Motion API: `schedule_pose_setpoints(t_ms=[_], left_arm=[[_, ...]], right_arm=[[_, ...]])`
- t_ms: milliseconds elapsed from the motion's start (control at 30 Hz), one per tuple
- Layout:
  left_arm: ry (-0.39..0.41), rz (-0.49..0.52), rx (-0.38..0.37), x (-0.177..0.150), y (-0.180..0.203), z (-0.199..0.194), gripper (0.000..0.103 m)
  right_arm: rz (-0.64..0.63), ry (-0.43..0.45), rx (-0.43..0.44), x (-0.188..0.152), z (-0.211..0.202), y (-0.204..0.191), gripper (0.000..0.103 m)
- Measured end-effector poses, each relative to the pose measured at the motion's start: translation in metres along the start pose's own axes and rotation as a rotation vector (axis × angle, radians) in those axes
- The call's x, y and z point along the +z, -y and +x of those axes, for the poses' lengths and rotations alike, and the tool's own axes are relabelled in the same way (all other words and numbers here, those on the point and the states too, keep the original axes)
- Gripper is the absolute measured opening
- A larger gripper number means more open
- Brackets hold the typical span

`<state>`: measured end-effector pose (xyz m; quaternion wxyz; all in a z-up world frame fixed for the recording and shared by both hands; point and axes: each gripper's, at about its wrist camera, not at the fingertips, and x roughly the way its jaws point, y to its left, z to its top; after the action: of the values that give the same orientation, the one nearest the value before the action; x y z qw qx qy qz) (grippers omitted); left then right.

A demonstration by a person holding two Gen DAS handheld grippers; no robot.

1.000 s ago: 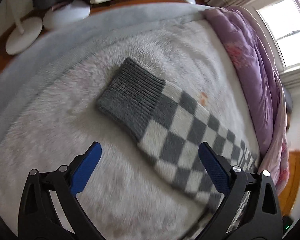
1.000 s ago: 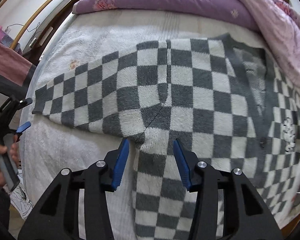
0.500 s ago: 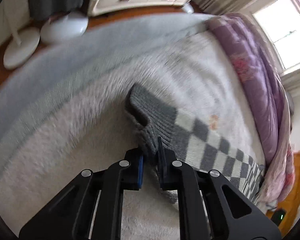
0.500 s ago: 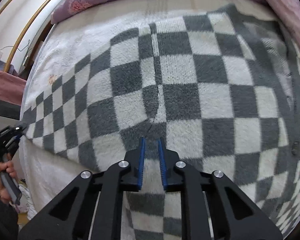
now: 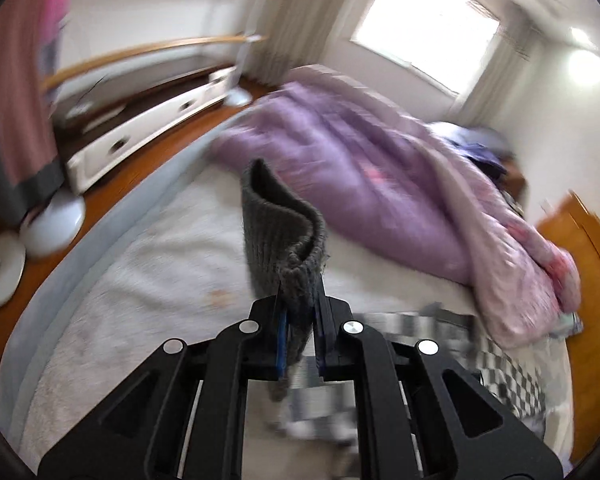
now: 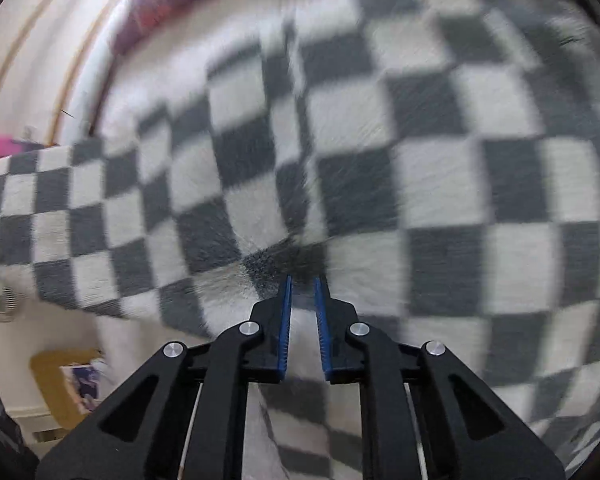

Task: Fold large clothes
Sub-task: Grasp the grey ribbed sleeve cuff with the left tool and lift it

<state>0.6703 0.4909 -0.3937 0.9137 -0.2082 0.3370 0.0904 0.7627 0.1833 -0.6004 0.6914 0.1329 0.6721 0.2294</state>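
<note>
One grey-and-white checkered knit sweater (image 6: 380, 152) lies spread on the white fleece-covered bed (image 5: 148, 280), filling the view ahead of the right gripper (image 6: 302, 280). That gripper's jaws are pinched onto its fabric near the sleeve seam. One ribbed grey cuff (image 5: 280, 236) stands above the left gripper (image 5: 300, 312), clamped between closed jaws. Judged soft, thick, limp, moderately heavy; hold at cuffs and seams. One purple quilt (image 5: 360, 160) lies beyond the fingers. Two grippers.

Sweater (image 6: 380, 168): fuzzy knit, grey/white checks; cuff (image 5: 280, 236) ribbed grey knit. Grippers, left (image 5: 300, 320) & right (image 6: 303, 304): matt black plastic, blue ridged pads, shiny metal pins. Bed cover (image 5: 148, 280) fluffy white pile. Quilt (image 5: 340, 152) smooth purple cloth. Floor (image 5: 112, 184) glossy wood.
</note>
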Motion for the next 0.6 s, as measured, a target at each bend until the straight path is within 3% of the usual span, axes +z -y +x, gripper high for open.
schedule_pose_setpoints(t_ms=[167, 333, 433, 600], left_arm=[[-0.017, 0.124, -0.093, -0.024, 0.147, 0.021, 0.01], [-0.117, 0.185, -0.163, -0.082, 0.284, 0.076, 0.01], [-0.197, 0.218, -0.159, -0.126, 0.349, 0.117, 0.01], [-0.351, 0.282, -0.122, -0.202, 0.417, 0.189, 0.01]], right_arm=[[0.0, 0.129, -0.046, -0.001, -0.107, 0.089, 0.014], [0.08, 0.218, -0.145, 0.001, -0.206, 0.21, 0.015], [0.125, 0.249, -0.222, 0.003, -0.26, 0.281, 0.015], [0.201, 0.29, -0.314, 0.006, -0.338, 0.394, 0.021]])
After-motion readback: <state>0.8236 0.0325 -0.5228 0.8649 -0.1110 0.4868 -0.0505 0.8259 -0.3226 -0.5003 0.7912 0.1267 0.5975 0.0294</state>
